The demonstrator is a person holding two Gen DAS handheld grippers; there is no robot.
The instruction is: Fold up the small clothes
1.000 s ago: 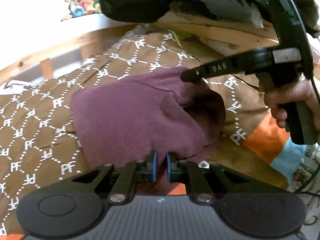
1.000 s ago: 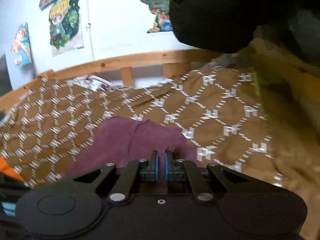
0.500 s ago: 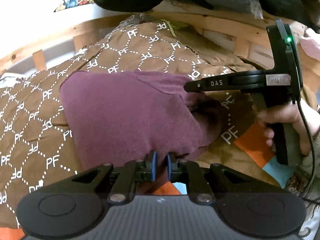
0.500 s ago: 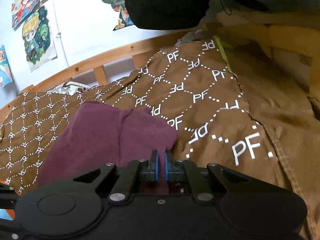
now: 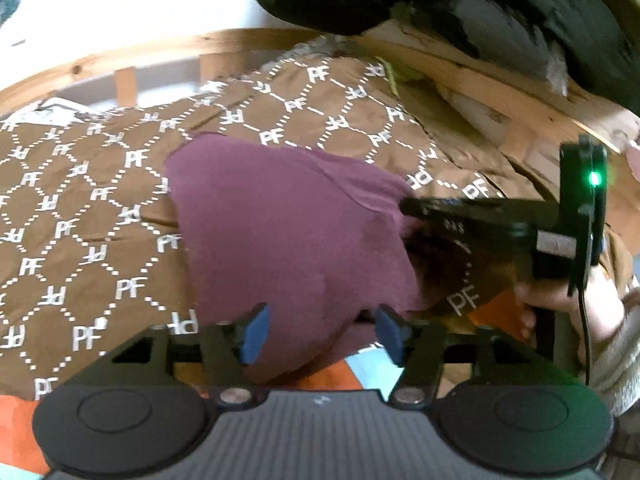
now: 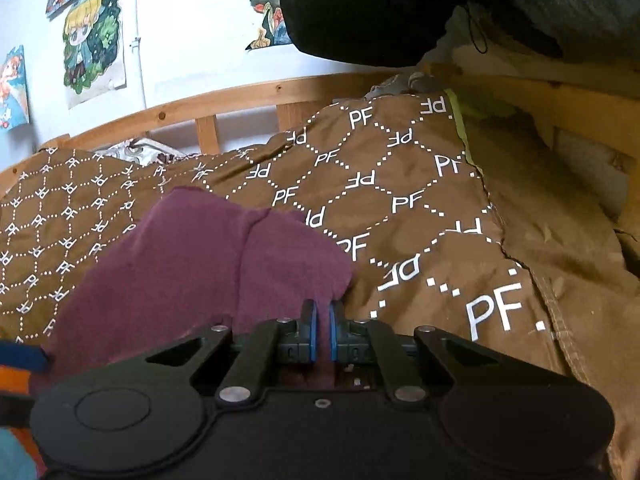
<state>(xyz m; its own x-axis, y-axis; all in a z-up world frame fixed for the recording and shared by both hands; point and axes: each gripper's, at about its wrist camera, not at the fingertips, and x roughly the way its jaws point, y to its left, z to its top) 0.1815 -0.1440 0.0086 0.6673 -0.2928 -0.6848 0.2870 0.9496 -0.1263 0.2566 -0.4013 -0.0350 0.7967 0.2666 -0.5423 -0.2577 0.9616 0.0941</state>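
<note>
Left wrist view: the left claw [image 5: 320,334] had its blue pads [image 5: 254,334] spread and the jaws were opening, with the near edge of a maroon garment [image 5: 288,232] lying loose between them, neither pad pressing on it. The garment lay on a brown bedspread [image 5: 80,208] printed with white "PF" lettering, over a bed with a wooden rail [image 5: 100,64] at the far side. At right, the right claw [image 5: 412,206] reached in from the side, its tip at the garment's right corner, gripped by a person's hand [image 5: 560,300].

Right wrist view: the right claw [image 6: 322,326] was pressed together, pinching the maroon garment [image 6: 180,264] at its near right corner. The cloth spread away to the left and far side over the brown bedspread [image 6: 400,200]. Cartoon posters [image 6: 94,40] hung on the far wall above the wooden rail [image 6: 240,100].
</note>
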